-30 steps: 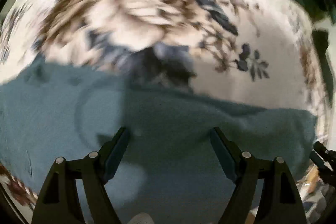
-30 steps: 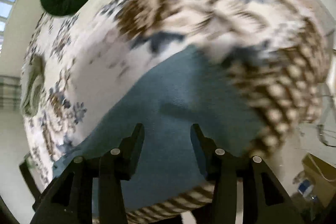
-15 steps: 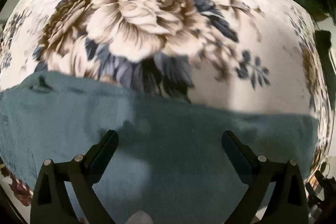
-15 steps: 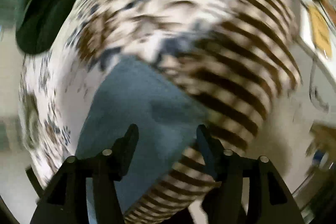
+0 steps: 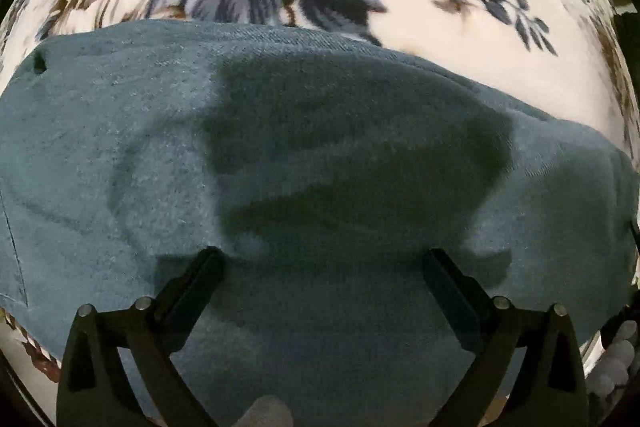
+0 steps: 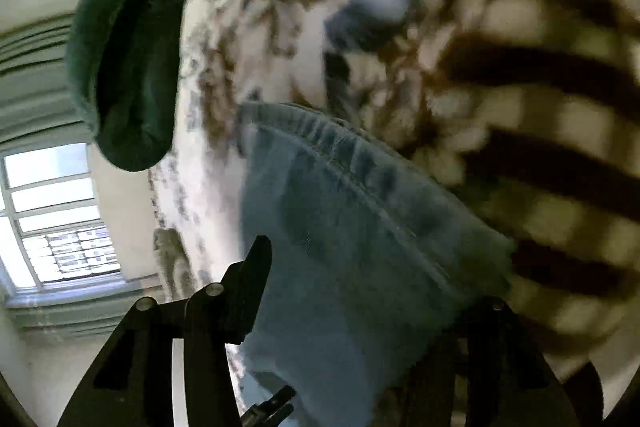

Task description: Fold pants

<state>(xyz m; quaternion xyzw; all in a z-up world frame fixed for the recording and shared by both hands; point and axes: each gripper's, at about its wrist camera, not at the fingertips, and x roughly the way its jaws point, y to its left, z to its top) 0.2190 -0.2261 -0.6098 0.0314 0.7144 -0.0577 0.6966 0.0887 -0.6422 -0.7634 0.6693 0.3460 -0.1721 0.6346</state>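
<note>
The teal-blue pants [image 5: 280, 155] lie flat across a floral blanket [image 5: 440, 39], filling the lower half of the left wrist view. My left gripper [image 5: 322, 267] is open wide and empty, its fingers resting low over the cloth. In the right wrist view the pants [image 6: 340, 247] lie with a stitched seam running diagonally. My right gripper [image 6: 360, 291] straddles the cloth edge; its left finger [image 6: 248, 283] shows, the right finger is hidden under the fabric. The view is blurred, so I cannot tell if it grips.
The floral blanket has a brown-and-cream striped border [image 6: 540, 107] at the right. A dark green cushion [image 6: 124, 47] sits at the far side. A window [image 6: 52, 219] and wall show on the left.
The left gripper has dropped closer to the pants and stayed open. The right gripper has swung and tilted, so the window is in view and the cloth edge lies between its fingers.
</note>
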